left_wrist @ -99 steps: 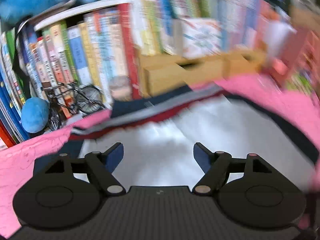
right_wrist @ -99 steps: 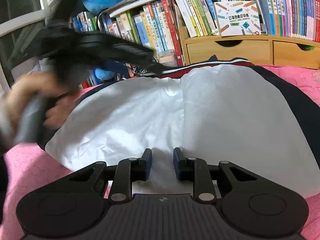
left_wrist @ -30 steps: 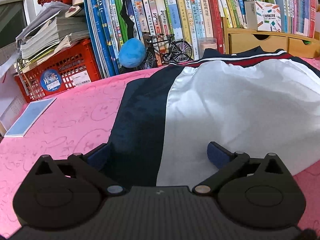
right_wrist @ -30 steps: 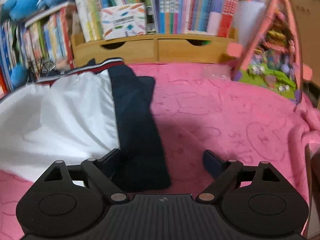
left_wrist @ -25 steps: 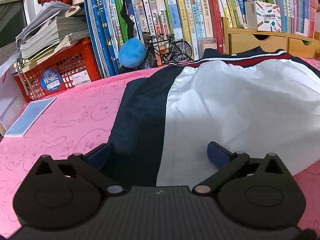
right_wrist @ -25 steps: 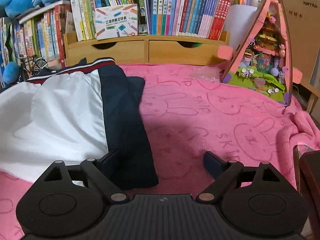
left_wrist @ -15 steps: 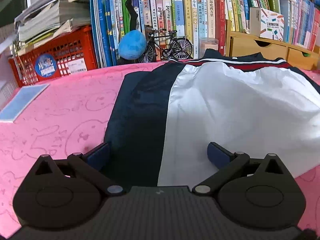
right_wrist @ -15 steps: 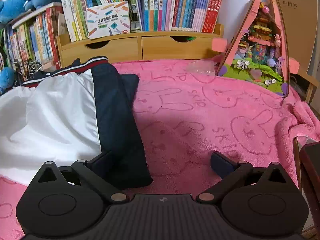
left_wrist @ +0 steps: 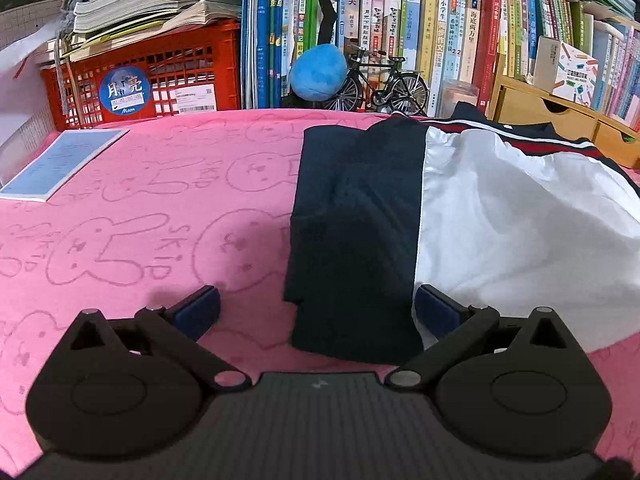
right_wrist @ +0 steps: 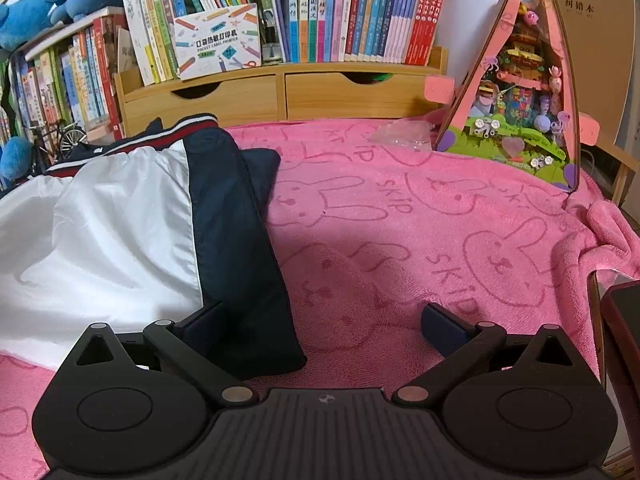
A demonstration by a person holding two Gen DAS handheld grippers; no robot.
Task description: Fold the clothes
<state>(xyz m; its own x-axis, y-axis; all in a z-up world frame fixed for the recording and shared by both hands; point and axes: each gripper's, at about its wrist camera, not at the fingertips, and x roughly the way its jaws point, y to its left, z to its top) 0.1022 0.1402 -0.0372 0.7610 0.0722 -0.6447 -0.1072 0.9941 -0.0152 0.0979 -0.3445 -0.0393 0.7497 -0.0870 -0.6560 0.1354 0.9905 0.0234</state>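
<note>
A white and navy jacket (left_wrist: 500, 224) lies flat on the pink rabbit-print blanket (left_wrist: 140, 220), its red and white striped hem toward the bookshelf. My left gripper (left_wrist: 316, 310) is open, low over the near end of the jacket's left navy sleeve (left_wrist: 352, 240), which lies between the spread fingers without being pressed. In the right wrist view the same jacket (right_wrist: 120, 232) fills the left side. My right gripper (right_wrist: 326, 322) stands wide open over the near end of the right navy sleeve (right_wrist: 240, 264); its left finger rests above the cloth, its right one over bare blanket.
Books line the back with a wooden drawer unit (right_wrist: 280, 92). A red crate (left_wrist: 136, 76), a blue plush ball (left_wrist: 318, 72) and a model bicycle (left_wrist: 384, 84) stand at the back left. A blue booklet (left_wrist: 60, 164) lies left. A pink toy house (right_wrist: 520, 88) stands right.
My left gripper has slid left, so the navy sleeve now sits between its fingers and more bare blanket shows. The right gripper's jaws have spread a little wider; it has stayed in place.
</note>
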